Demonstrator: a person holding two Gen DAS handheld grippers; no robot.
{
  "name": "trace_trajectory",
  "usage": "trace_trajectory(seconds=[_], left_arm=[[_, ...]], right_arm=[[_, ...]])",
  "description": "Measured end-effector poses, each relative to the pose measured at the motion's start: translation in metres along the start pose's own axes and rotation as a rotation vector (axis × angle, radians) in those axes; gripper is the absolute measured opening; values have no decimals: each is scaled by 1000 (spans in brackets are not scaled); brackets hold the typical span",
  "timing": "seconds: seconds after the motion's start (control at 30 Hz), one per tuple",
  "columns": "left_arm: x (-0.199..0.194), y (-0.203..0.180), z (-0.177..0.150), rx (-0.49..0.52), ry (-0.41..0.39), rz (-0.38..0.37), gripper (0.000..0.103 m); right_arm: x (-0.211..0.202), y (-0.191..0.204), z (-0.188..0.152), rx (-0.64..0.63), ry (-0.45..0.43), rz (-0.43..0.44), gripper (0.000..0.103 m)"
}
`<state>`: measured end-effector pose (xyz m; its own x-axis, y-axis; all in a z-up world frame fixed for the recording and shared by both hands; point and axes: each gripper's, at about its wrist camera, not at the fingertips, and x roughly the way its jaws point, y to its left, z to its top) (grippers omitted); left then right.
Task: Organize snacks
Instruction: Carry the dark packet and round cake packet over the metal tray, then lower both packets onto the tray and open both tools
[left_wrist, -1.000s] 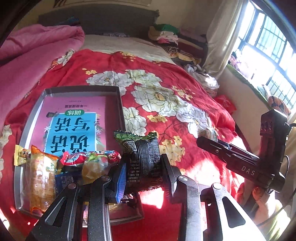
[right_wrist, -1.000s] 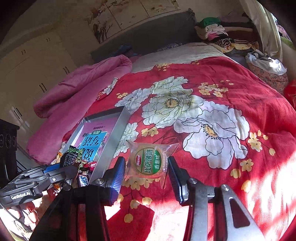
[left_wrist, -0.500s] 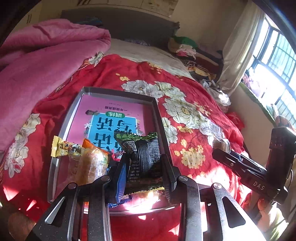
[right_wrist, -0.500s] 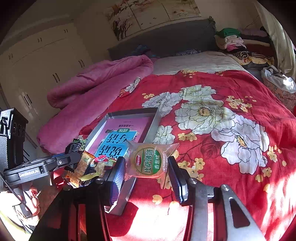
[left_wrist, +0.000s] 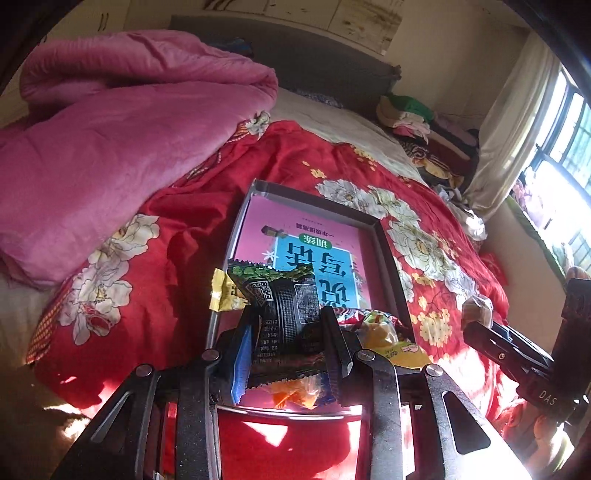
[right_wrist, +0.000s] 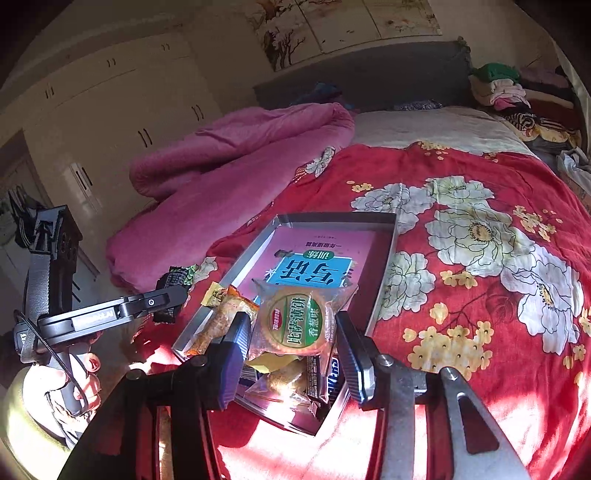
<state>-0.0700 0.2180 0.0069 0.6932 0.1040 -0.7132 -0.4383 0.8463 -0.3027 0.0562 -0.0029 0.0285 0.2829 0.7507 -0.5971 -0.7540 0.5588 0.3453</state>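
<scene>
Grey metal, shallow and rectangular, the tray (right_wrist: 384, 258) lies on the red flowered bedspread (right_wrist: 480, 295) and is the landmark for everything here. On its floor lies a pink and blue book (right_wrist: 314, 258), and at its near end sits a loose heap of wrapped snacks (right_wrist: 288, 380), with a long orange crinkled packet (right_wrist: 225, 317) along the near left rim.

The left tongs (left_wrist: 284, 347) are clamped on a black and green foil snack packet (left_wrist: 284, 310), held upright above the tray's near left corner. The right tongs (right_wrist: 291, 339) are clamped on a round biscuit in clear wrap with a green label (right_wrist: 295, 321), held over the heap at the tray's near end. Both packets look ready to be let go into the tray, though neither is down yet.

The risks, as I judge them, come from placement and crowding. The black packet hangs close to the tray's left rim; released there, it could tip over the edge onto the bedspread. The heap is already uneven, so the slick biscuit wrap could slide off it rather than settle. The tray rests on soft bedding, so pressing down on its near end might tilt it and spill the pile. With both tongs at the same end, they could also knock each other.
</scene>
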Motion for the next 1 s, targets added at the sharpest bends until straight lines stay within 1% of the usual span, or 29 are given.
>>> trace_trajectory(seconds=[0.1,0.23,0.57,0.83,1.0], left_arm=[[0,19,-2,-19,7,31,35],[2,32,-5,-13,23,42,35],[18,23,-15,52,81,31,35],[34,18,-23,73,128,29,35],[39,16,-26,80,138,22,35]], right_arm=[[4,10,3,-15,2,11,47],[10,25,5,-44,11,16,47],[34,50,5,-93,46,28,47],[54,61,-2,-139,91,12,47],[63,61,-7,-152,114,3,47]])
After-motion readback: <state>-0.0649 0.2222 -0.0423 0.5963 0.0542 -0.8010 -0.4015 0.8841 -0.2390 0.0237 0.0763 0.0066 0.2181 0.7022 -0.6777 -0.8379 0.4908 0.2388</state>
